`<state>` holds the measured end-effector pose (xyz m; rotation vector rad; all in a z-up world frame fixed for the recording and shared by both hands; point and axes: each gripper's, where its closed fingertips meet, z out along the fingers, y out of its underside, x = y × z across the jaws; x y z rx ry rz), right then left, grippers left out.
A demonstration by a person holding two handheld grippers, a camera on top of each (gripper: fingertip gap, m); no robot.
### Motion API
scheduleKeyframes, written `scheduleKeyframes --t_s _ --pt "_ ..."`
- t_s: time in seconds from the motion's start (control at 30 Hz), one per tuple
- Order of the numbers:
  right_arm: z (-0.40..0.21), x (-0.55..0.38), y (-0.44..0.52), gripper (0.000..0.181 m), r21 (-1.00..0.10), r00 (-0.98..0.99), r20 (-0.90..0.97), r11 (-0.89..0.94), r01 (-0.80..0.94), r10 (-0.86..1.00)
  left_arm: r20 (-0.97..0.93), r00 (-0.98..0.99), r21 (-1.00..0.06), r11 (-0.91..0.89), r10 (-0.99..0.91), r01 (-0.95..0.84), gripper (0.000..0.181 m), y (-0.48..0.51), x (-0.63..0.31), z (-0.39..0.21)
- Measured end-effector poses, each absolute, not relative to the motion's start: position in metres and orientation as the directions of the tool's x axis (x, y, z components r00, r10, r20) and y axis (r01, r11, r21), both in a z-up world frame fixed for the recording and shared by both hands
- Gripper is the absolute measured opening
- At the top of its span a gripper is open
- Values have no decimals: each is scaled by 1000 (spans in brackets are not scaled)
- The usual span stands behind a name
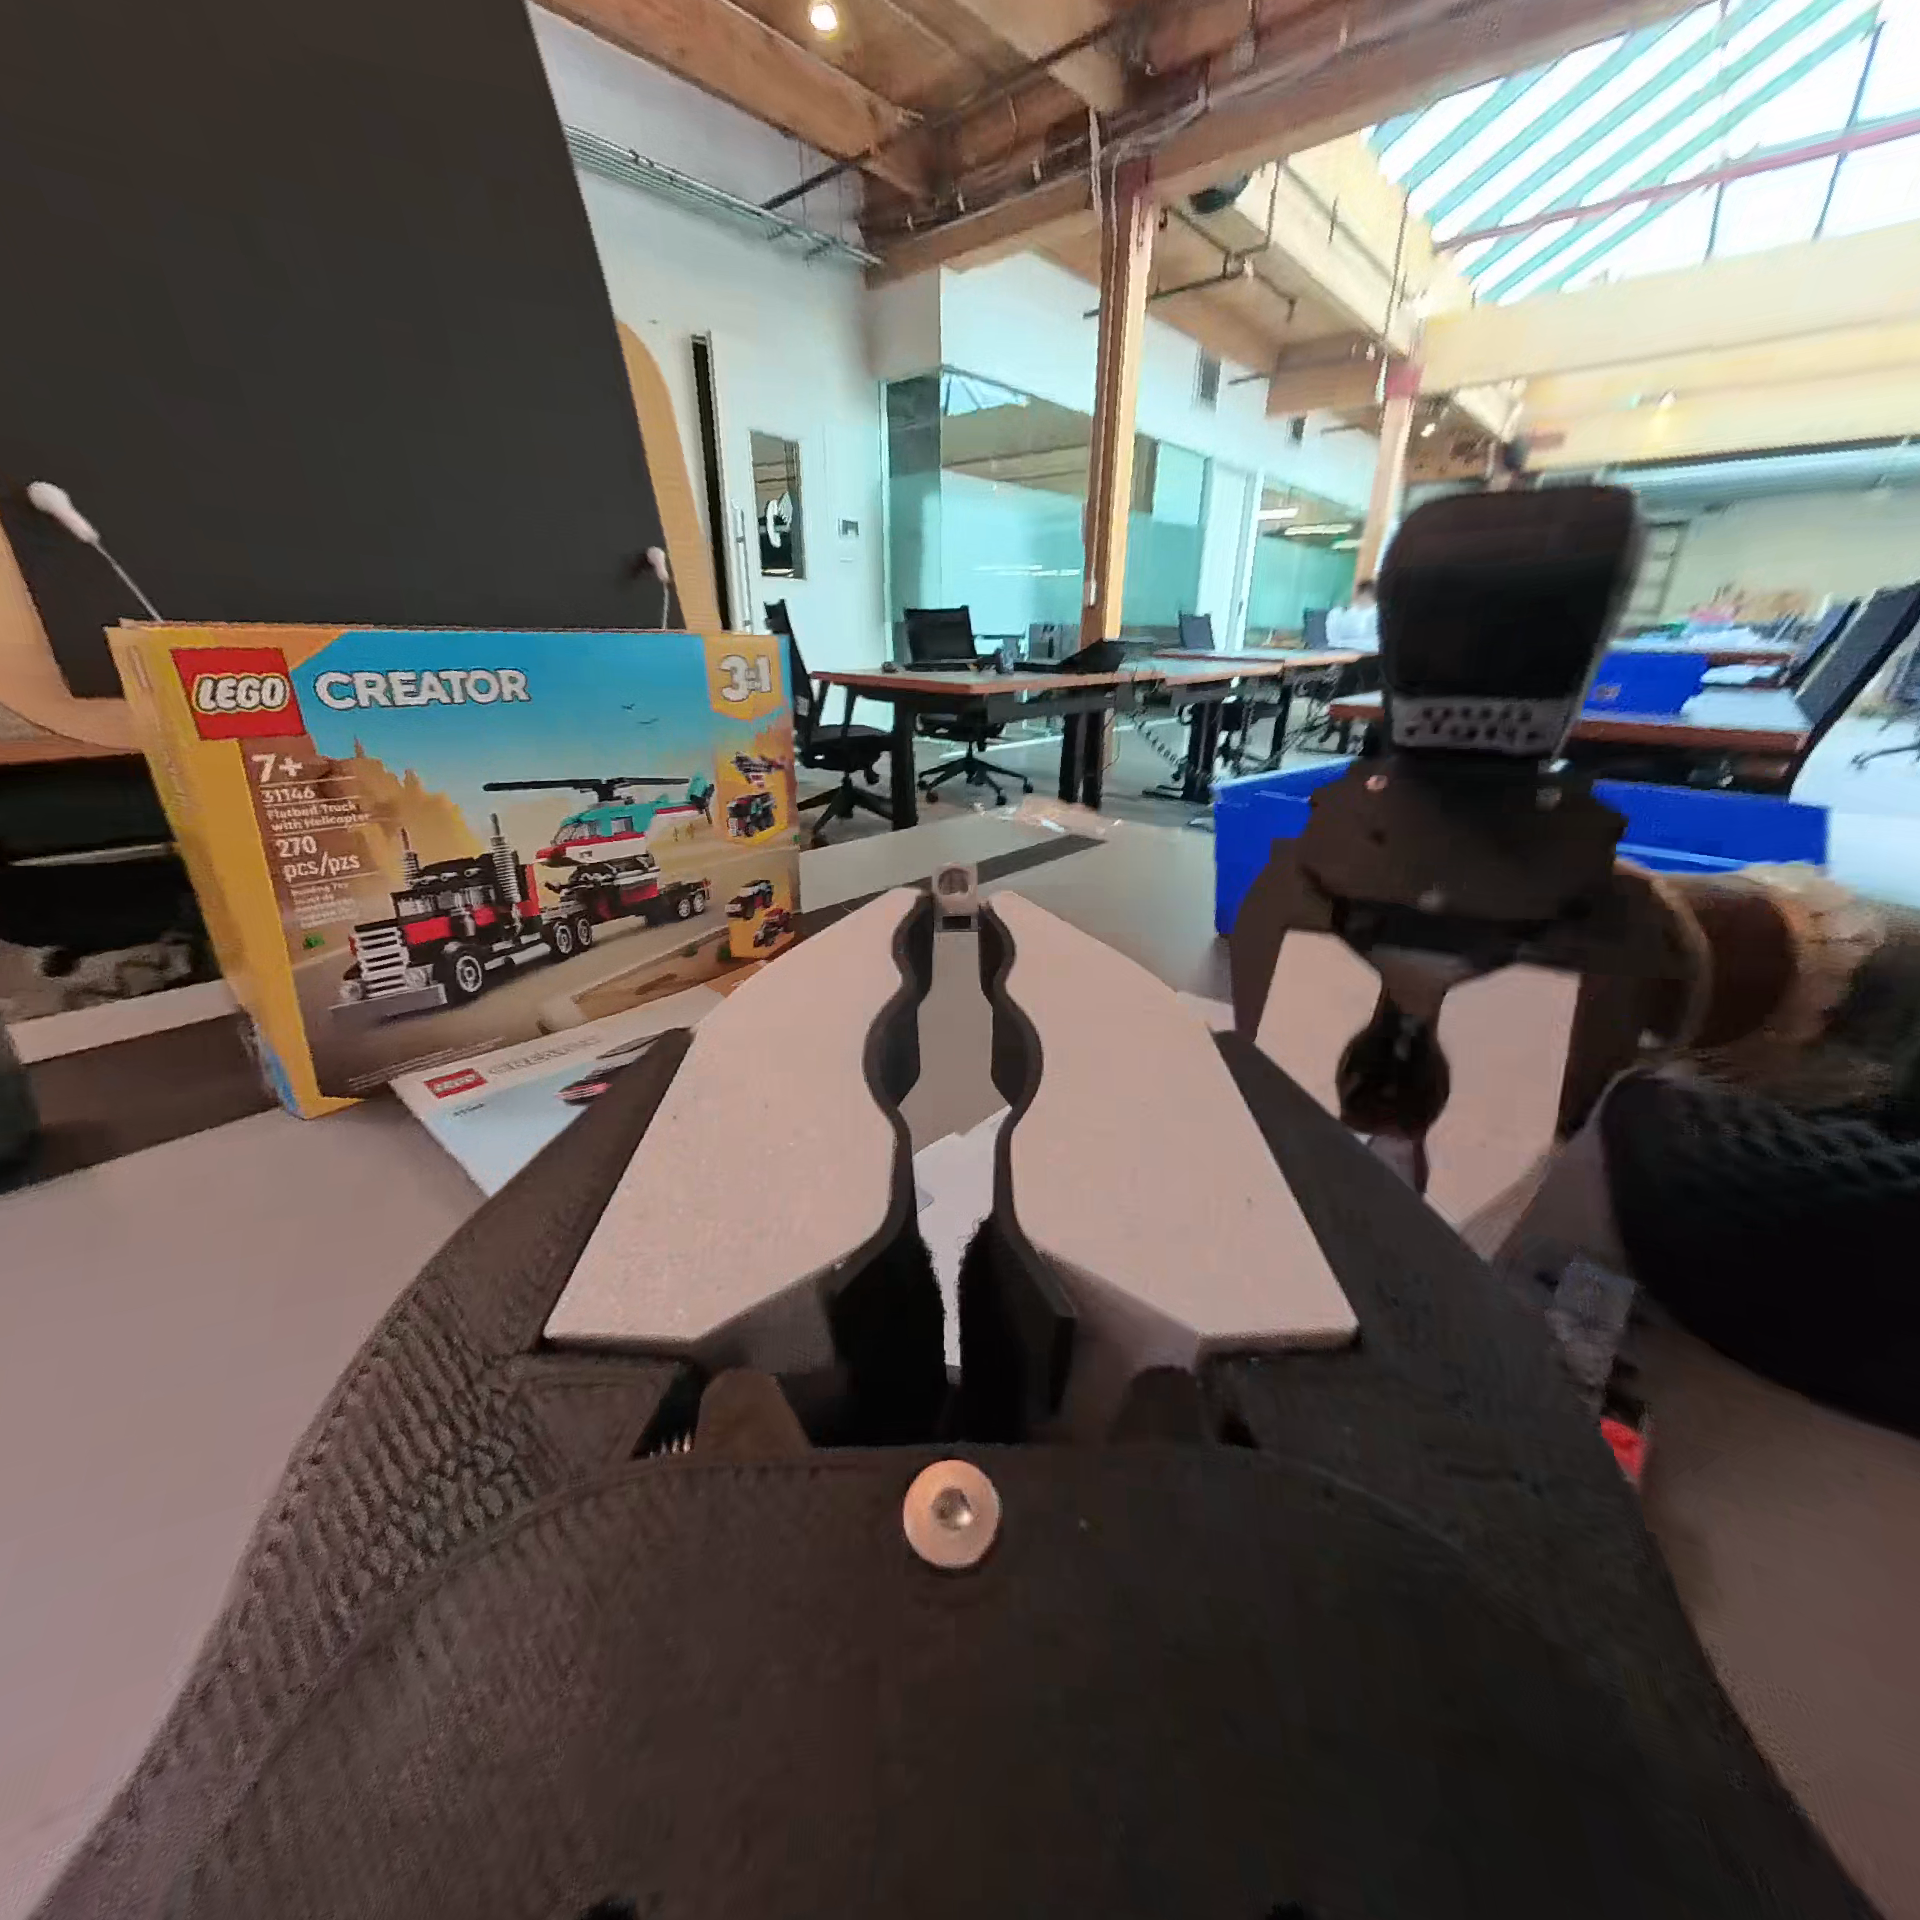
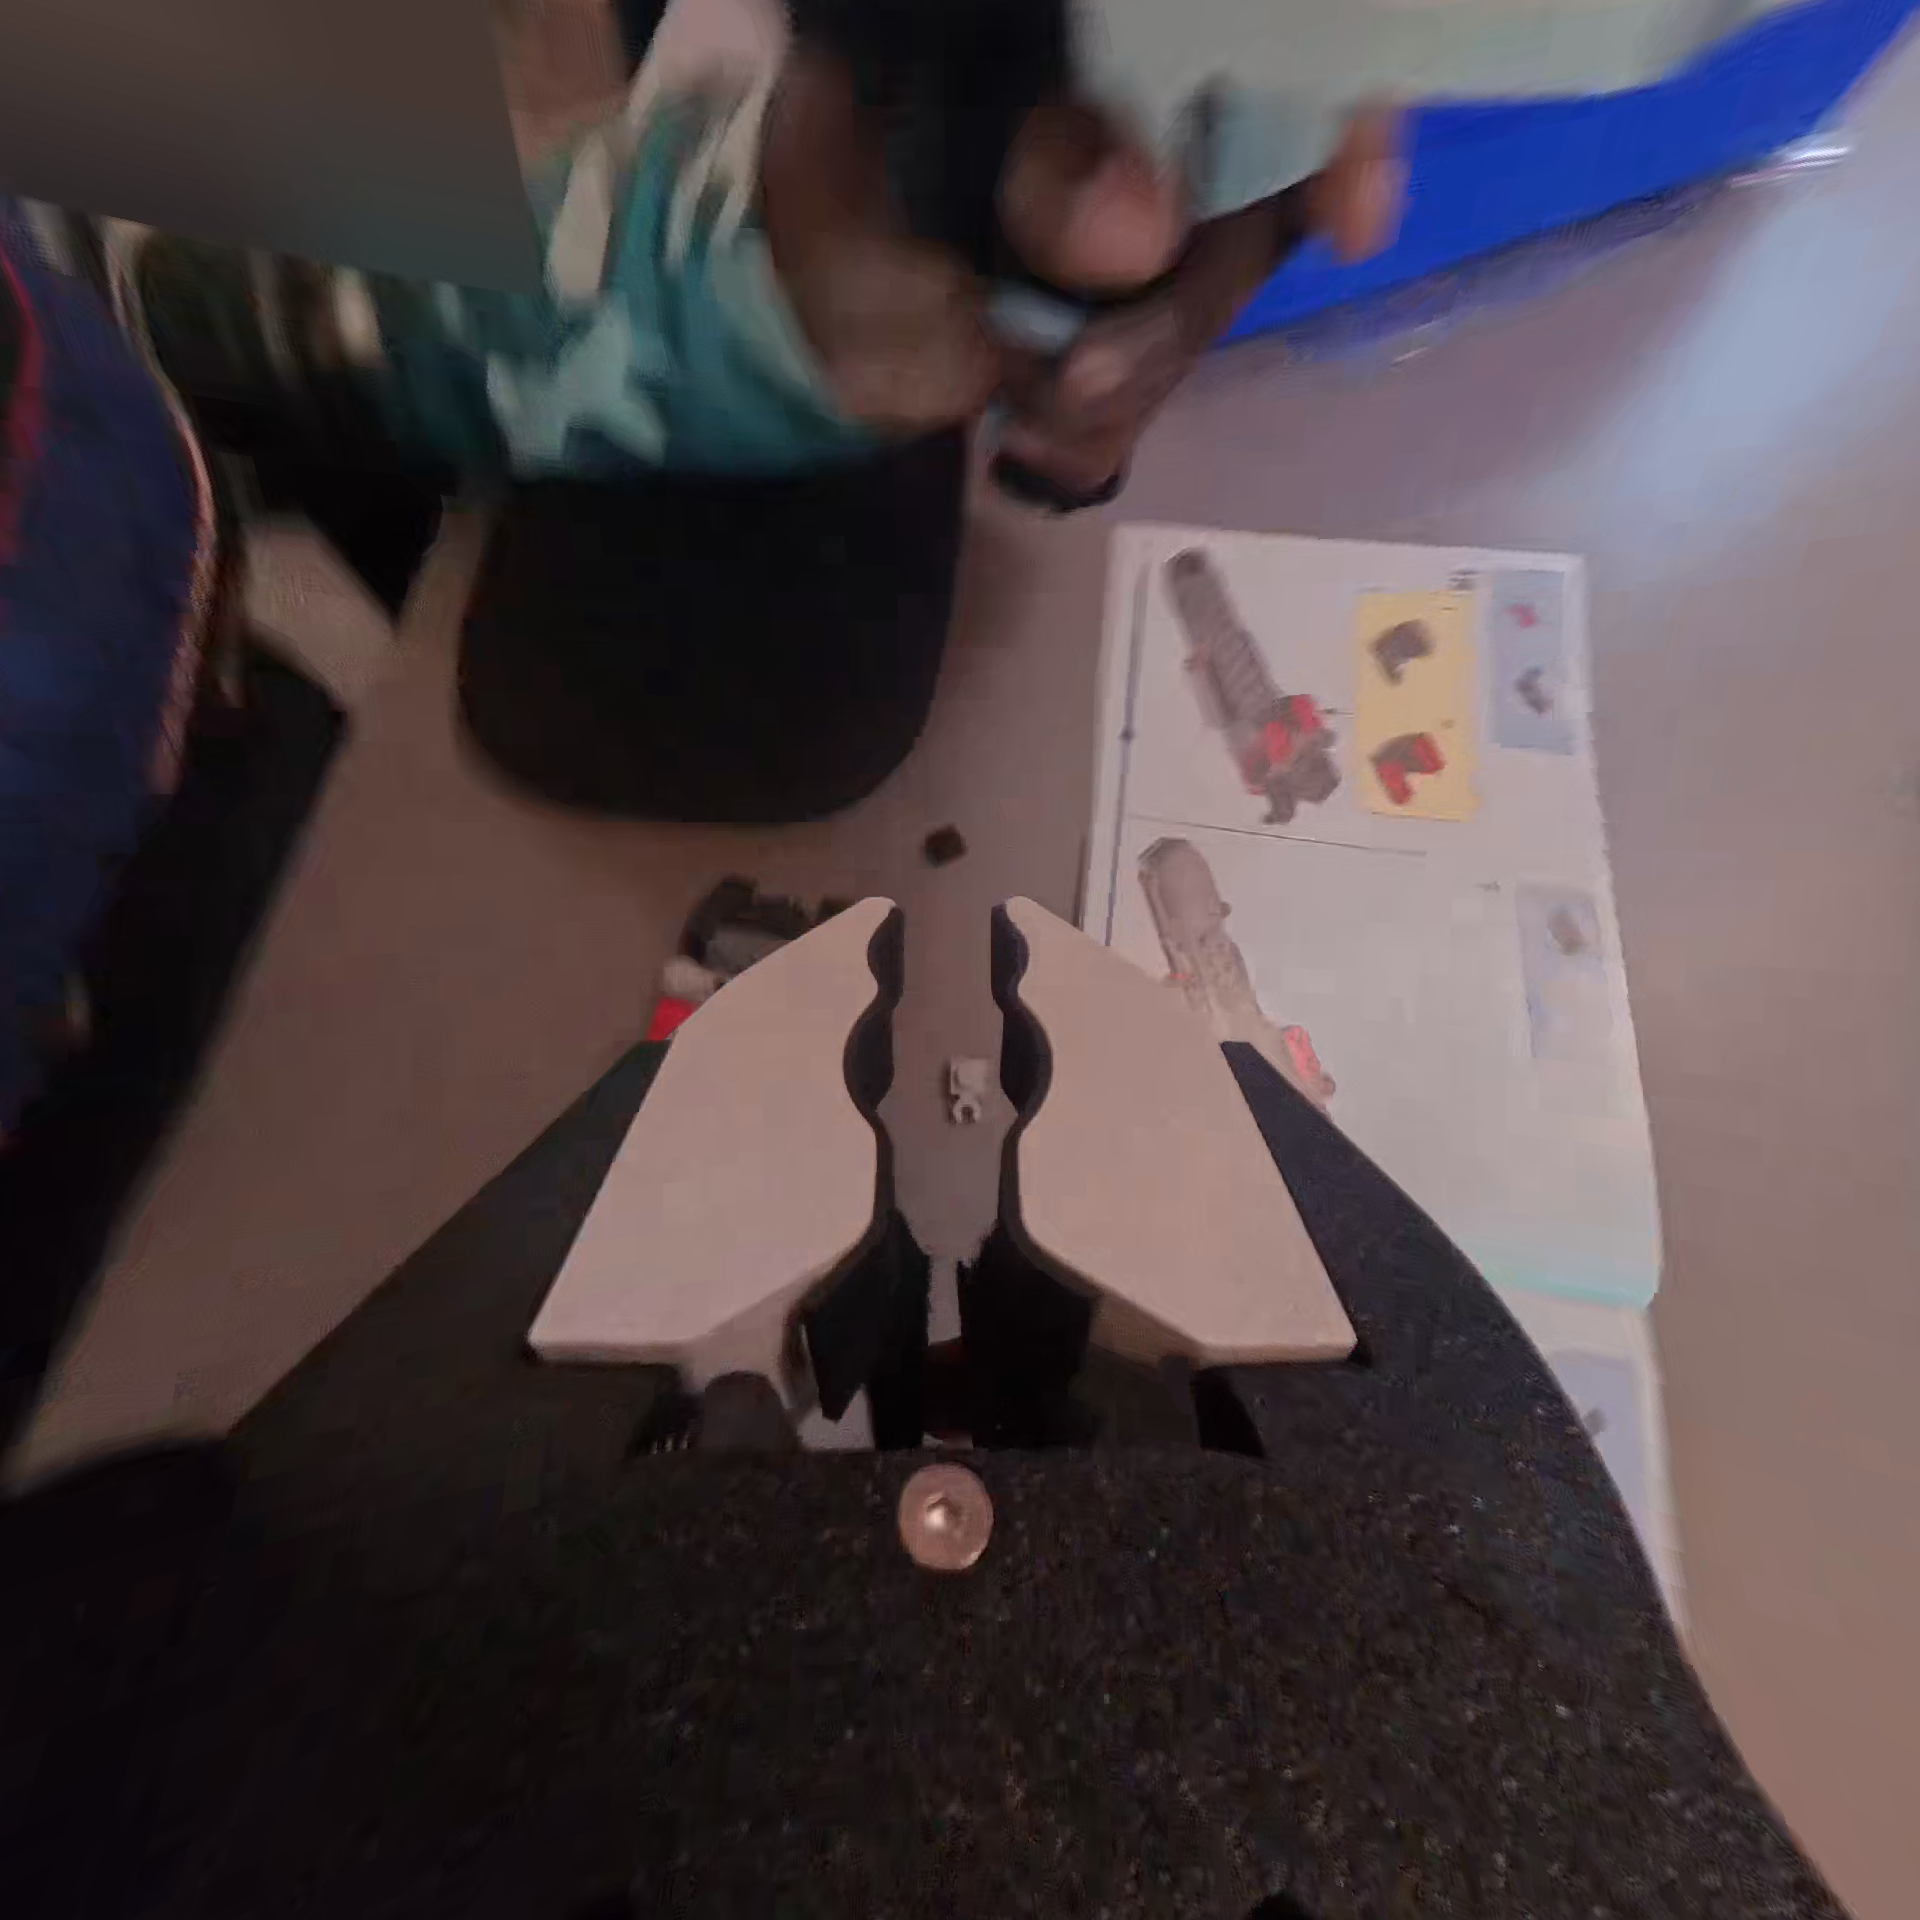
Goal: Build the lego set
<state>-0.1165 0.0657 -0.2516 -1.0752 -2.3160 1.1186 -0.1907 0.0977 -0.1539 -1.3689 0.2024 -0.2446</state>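
Observation:
My left gripper (image 1: 954,914) is shut on a small grey Lego piece (image 1: 954,891), pinched at its fingertips and held above the table. My right gripper (image 2: 945,920) points down at the table with its fingers slightly apart and nothing between them. Below it lie a small pale piece (image 2: 964,1089) and a small dark piece (image 2: 943,845). A pile of loose pieces (image 2: 732,935) sits just left of its fingers. The right gripper also shows in the left wrist view (image 1: 1392,1086), held by a hand. The right wrist view is blurred.
The Lego box (image 1: 457,852) stands upright at the back left. An open instruction booklet (image 2: 1351,831) lies on the grey table (image 2: 416,1039), right of the pieces. A blue bin (image 1: 1278,852) is at the far right. The left gripper's black housing (image 2: 707,644) is close ahead. The left gripper's tips are roughly 12 cm from the right gripper's.

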Motion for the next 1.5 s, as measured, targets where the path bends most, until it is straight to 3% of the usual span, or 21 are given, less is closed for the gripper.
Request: scheduleKeyframes --t_s 0.1,0.3,0.63,0.7,0.8,0.87,0.97,1.17,1.5 --pt "-266 -125 54 12 -707 -805 95 609 360 586 81 935 -968 198 -345 157 8 95 -190 -149" --pt "-288 -142 41 14 -641 -875 42 685 346 482 125 931 -960 195 -344 201 8 94 -197 -149" --pt "-300 -145 41 8 -646 -866 52 678 350 497 101 929 -976 148 -355 162 8 95 -192 -155" --pt "-288 -143 47 8 -701 -830 45 610 371 556 102 920 -976 140 -377 166 8 95 -188 -156" --pt "-241 -137 65 8 -874 -720 -44 322 363 692 113 880 -970 142 -462 199 8 91 -176 -153" --pt "-196 -128 80 8 -967 -655 -127 54 250 745 129 828 -963 131 -545 236 8 87 -163 -150" --pt "-156 -112 98 7 -981 -610 -188 -172 86 769 144 733 -965 70 -665 253 8 83 -138 -154" --pt "-158 -103 88 7 -989 -624 -145 -137 61 768 96 652 -993 -26 -753 117 8 81 -103 -178" --pt "-169 -105 83 7 -996 -623 -89 -72 53 777 108 636 -989 -18 -764 147 8 82 -99 -177"
